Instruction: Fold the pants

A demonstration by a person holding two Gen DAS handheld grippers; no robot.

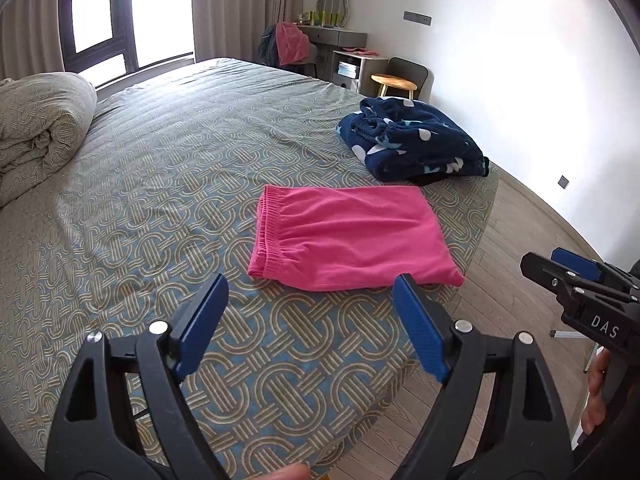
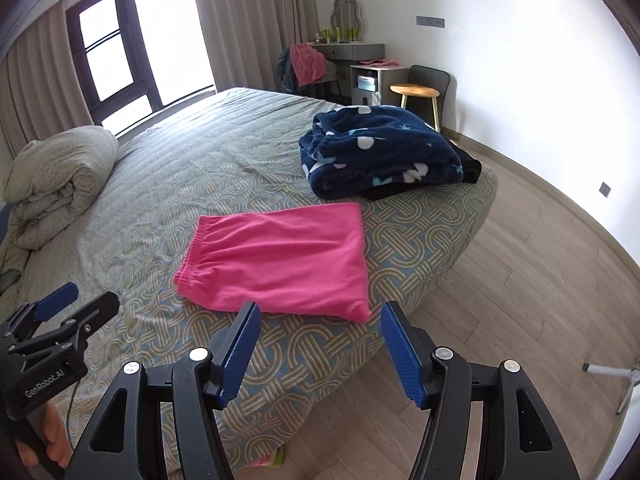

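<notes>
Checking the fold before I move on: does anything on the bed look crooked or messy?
Nothing much: the pink pants lie folded flat near the bed's corner, only lightly wrinkled. The navy blanket behind them is loosely bunched.

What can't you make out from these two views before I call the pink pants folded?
- Pink pants: the legs and any lower layers are hidden under the top layer in both wrist views.
- Dark garment: mostly buried beneath the navy fleece; its type is unclear.
- Items on the dresser: too small to identify.
</notes>
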